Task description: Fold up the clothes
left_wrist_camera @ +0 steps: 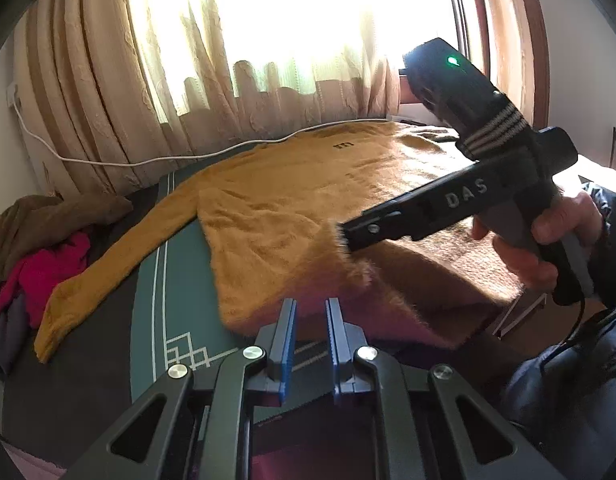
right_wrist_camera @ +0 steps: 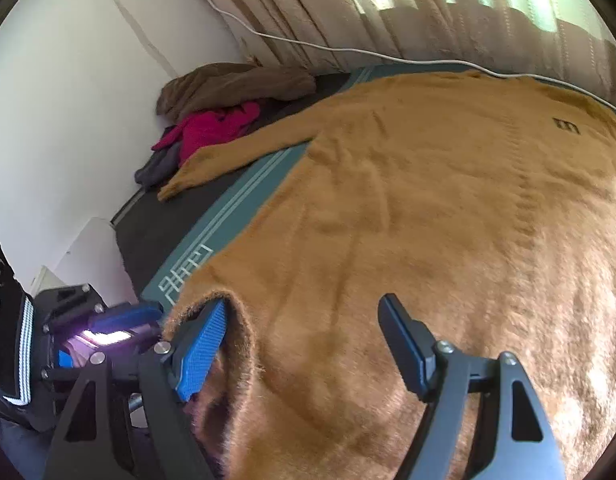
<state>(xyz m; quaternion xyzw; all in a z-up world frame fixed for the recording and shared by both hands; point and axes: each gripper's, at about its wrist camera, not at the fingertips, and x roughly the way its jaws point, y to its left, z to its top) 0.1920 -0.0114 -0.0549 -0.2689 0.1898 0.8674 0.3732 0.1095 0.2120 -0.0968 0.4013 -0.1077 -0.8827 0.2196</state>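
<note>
With the clothes pile (left_wrist_camera: pixel 31 256) at the frame's left, the mustard sweater (left_wrist_camera: pixel 291 208) lies spread across centre, the left gripper (left_wrist_camera: pixel 311 332) below it and the right gripper (right_wrist_camera: pixel 308 344) over its hem, both jaws apart, gripping nothing.

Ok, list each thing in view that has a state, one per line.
Mustard sweater: spread flat on the mat, left sleeve out, hem corner lifted.
Left claw: slightly open, holding nothing, at the hem.
Right claw: open over the hem.
Clothes pile: unfolded, heaped.
Curtains: drawn.
</note>
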